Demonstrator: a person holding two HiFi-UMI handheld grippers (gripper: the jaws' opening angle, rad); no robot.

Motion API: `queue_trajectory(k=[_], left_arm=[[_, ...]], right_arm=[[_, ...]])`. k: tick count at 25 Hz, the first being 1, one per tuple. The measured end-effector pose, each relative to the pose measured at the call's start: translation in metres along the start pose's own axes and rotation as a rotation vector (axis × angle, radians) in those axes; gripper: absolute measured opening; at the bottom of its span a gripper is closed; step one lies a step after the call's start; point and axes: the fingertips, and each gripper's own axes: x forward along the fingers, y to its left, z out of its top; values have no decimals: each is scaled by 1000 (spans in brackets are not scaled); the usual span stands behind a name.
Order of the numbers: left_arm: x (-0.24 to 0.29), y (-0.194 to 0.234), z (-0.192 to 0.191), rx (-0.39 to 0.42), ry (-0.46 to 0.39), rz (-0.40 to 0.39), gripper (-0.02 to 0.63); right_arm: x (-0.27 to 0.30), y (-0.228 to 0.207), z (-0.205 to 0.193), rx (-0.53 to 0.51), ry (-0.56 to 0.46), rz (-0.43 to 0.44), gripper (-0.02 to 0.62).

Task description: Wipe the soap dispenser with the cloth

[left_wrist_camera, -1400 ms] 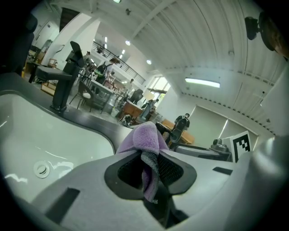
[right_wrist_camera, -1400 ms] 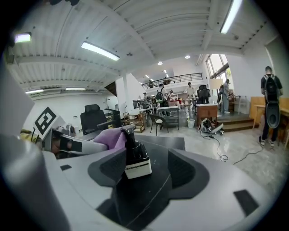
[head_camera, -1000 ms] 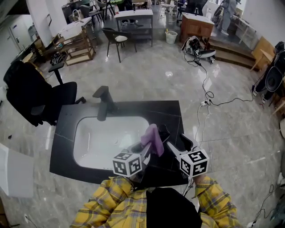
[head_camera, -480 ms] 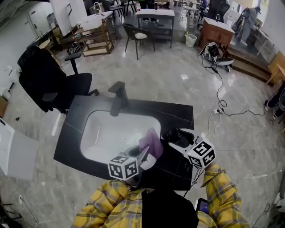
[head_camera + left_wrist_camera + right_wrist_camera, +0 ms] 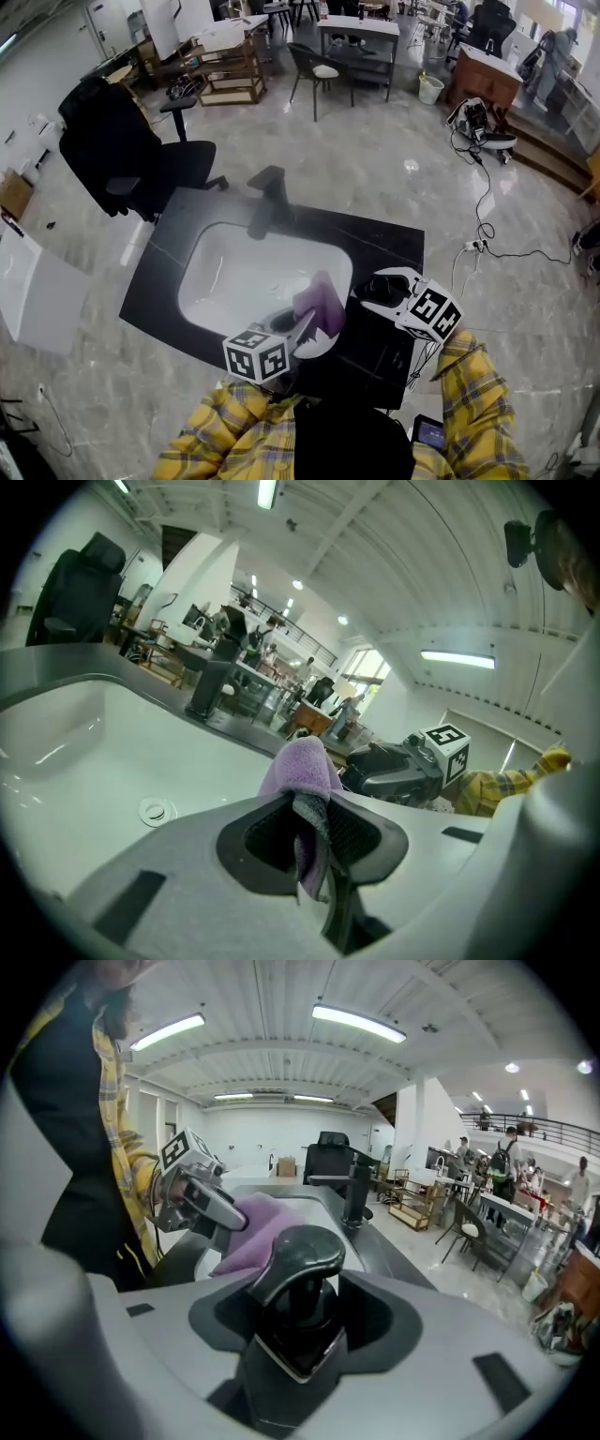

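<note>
**Q:** Status, quick?
**A:** Set-up only, I'd say. My left gripper has its fingers clamped on the purple cloth. One fold sticks up past the tips and the rest hangs between the pads. My right gripper has its fingers wide. They have just been closing, with the black soap dispenser standing between them. Dark gaps show on either side of its neck, so I judge there's no firm hold yet.

**Q:** Where's the dispenser?
**A:** On the black table, right of the white sink, toward the table's right front corner. The cloth is just beside it, over the sink's near right corner. It's apart from the pump as far as the head view shows.

**Q:** Done and left?
**A:** Done: cloth gripped, dispenser bracketed. Left: steady it, bring the cloth on, rub pump and body. No wiping contact visible, so call it early.

**Q:** Anything unreadable?
**A:** Plenty.
- **Head view:** my right gripper covers most of the dispenser.
- **Right gripper view, base:** the lower body runs off behind the finger roots and the base is unseen. I can't tell if it stands on the table or is lifted.
- **Right gripper view, cloth:** it sits behind the pump head there, so touching or not, can't say.
- **Surface:** no dirt or soap marks discernible.
</note>
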Motion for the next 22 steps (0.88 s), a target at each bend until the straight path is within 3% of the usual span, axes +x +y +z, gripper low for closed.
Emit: queue_trajectory(k=[3,7,12,17,22], left_arm=[[3,-3,0,0,1,4,64],[4,-4,1,3,6,3,64],[9,-7,3,12,17,-10,64],[13,-12,1,17,25,-27,64],[15,-13,1,21,29,-36,64]], right_arm=[[0,-5,-1,38,14,-7,216],[1,-22,-3,72,34,-163,216],[-5,-47,-10,250,-8,-377,216],[-8,-55,-15,397,-49,-495,215],[-10,-61,-18,462,-78,-591,215]])
